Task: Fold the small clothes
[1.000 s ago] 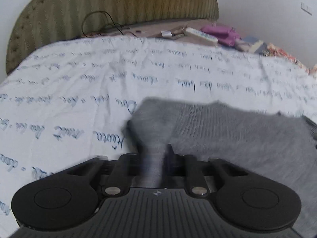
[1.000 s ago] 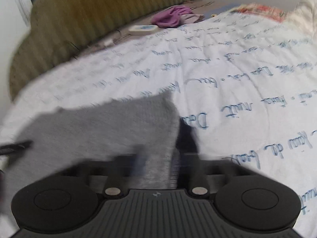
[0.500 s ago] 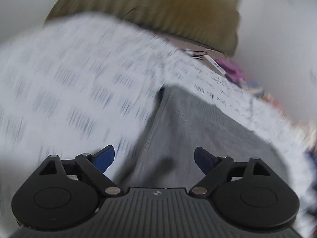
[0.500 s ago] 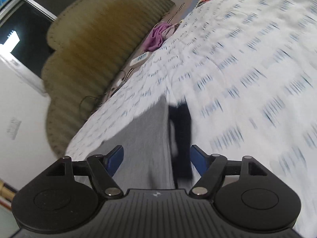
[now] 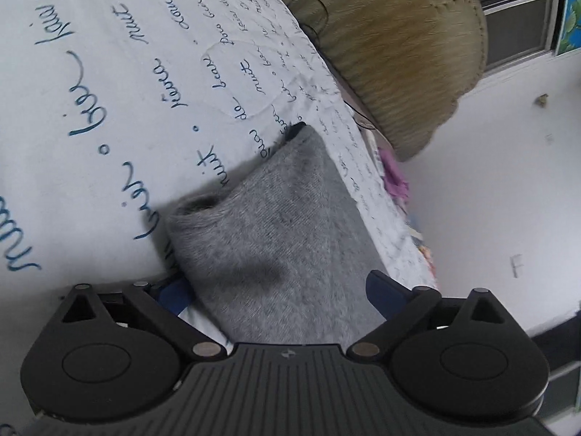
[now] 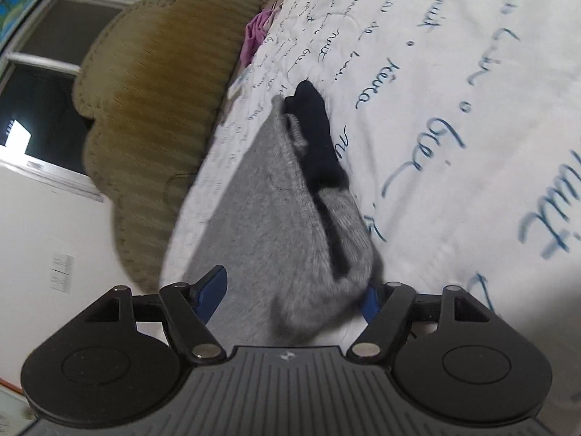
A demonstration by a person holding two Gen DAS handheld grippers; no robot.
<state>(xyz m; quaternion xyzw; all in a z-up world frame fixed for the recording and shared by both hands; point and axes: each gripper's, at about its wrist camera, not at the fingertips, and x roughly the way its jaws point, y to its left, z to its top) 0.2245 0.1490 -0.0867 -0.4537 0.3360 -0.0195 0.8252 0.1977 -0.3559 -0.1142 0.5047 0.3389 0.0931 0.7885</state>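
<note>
A grey knit garment (image 5: 276, 250) lies folded on the white bedspread with blue script (image 5: 109, 116). In the right wrist view the same garment (image 6: 268, 218) shows a black band (image 6: 319, 145) along its right edge. My left gripper (image 5: 276, 290) is open, its blue-padded jaws standing on either side of the garment's near end. My right gripper (image 6: 294, 290) is open too, straddling the garment's other near end. Both views are rolled sideways.
An olive padded headboard (image 5: 395, 47) stands behind the bed, also in the right wrist view (image 6: 159, 109). A purple cloth (image 6: 256, 36) and small items lie by it. A window (image 6: 36, 83) and white wall are beyond.
Both grippers were shut on the garment's corners a second ago. They have let go, opened wide and rolled sideways, and the garment now lies on the bed.
</note>
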